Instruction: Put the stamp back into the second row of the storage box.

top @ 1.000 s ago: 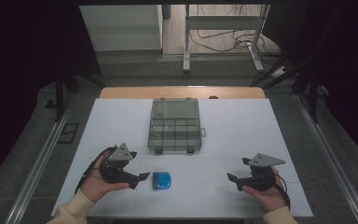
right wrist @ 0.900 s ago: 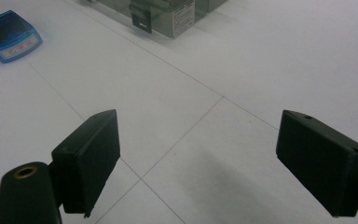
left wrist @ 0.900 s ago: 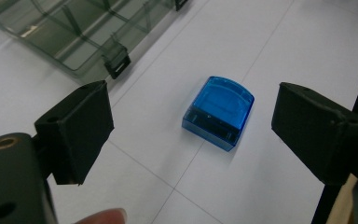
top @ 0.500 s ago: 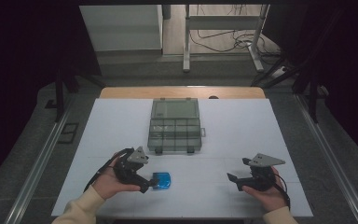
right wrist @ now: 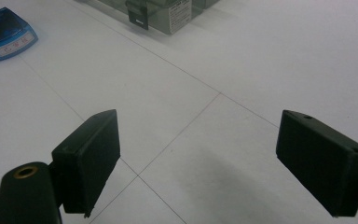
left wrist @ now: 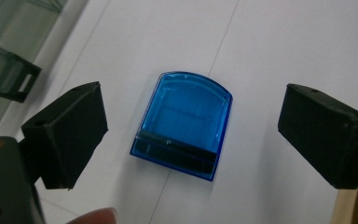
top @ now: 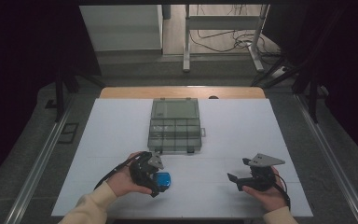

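A small translucent blue box [top: 166, 178] [left wrist: 182, 123] lies flat on the white table [top: 261, 126], near the front left. My left gripper [top: 155, 182] [left wrist: 196, 135] hovers right over it, and its jaws have just been opening. They stand open, one on each side of the box, with a gap to it on both sides. My right gripper [top: 237, 170] [right wrist: 205, 163] rests open at the front right with bare table between its jaws. In the right gripper view the blue box [right wrist: 7, 32] shows far off at the upper left.
A clear grey compartment case [top: 175, 126] [left wrist: 4, 60] [right wrist: 168, 11] sits closed at the table's middle, just beyond the blue box. A wooden strip [top: 182, 92] edges the far side of the table. Dark floor and metal rails flank both sides.
My left hand has slid right and slightly down, from beside the blue box to over it, so the box now lies between its jaws. The right hand has stayed still.
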Motion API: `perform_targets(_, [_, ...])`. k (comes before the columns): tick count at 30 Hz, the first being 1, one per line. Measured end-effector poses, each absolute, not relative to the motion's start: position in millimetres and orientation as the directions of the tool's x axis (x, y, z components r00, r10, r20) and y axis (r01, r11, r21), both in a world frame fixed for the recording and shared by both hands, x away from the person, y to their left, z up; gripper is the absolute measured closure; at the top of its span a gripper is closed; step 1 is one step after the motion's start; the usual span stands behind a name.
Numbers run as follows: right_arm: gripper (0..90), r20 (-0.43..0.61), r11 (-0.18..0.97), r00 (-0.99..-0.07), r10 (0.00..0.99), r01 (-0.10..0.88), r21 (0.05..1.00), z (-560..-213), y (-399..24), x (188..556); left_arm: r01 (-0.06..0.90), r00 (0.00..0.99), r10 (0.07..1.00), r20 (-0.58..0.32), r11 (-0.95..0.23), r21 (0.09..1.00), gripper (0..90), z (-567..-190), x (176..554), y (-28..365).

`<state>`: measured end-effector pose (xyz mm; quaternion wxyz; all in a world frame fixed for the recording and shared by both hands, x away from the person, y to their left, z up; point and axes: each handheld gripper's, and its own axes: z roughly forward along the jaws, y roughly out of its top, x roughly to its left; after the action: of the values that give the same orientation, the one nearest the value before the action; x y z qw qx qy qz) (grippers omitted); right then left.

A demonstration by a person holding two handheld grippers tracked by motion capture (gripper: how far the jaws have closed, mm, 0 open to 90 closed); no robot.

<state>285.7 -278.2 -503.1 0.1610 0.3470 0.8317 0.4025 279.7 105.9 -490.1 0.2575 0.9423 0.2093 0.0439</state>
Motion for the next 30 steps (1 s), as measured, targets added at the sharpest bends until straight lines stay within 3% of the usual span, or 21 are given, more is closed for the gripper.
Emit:
perform_targets(12, [13.8, 0.009, 0.437, -0.705, 0.709, 0.449, 0.779, -504.2, -279.0, 286.3, 0.356, 0.921, 0.39, -0.001, -0.841, 0.408, 11.2, -512.7, 287.7, 89.4])
perform_targets(16, [13.8, 0.008, 0.44, -0.703, 0.711, 0.453, 0.775, -504.5, -279.2, 286.6, 0.353, 0.923, 0.384, 0.004, -0.852, 0.388, 15.7, -515.8, 289.1, 88.4])
perform_targets(24, [13.9, 0.008, 0.44, -0.701, 0.714, 0.457, 0.774, -504.7, -278.8, 286.0, 0.324, 0.937, 0.349, -0.011, -0.856, 0.402, 35.1, -515.2, 289.8, 91.5])
perform_targets(30, [14.0, 0.005, 0.44, -0.7, 0.714, 0.454, 0.775, -504.6, -279.1, 285.9, 0.298, 0.946, 0.324, -0.006, -0.862, 0.411, 40.7, -514.9, 289.2, 92.7])
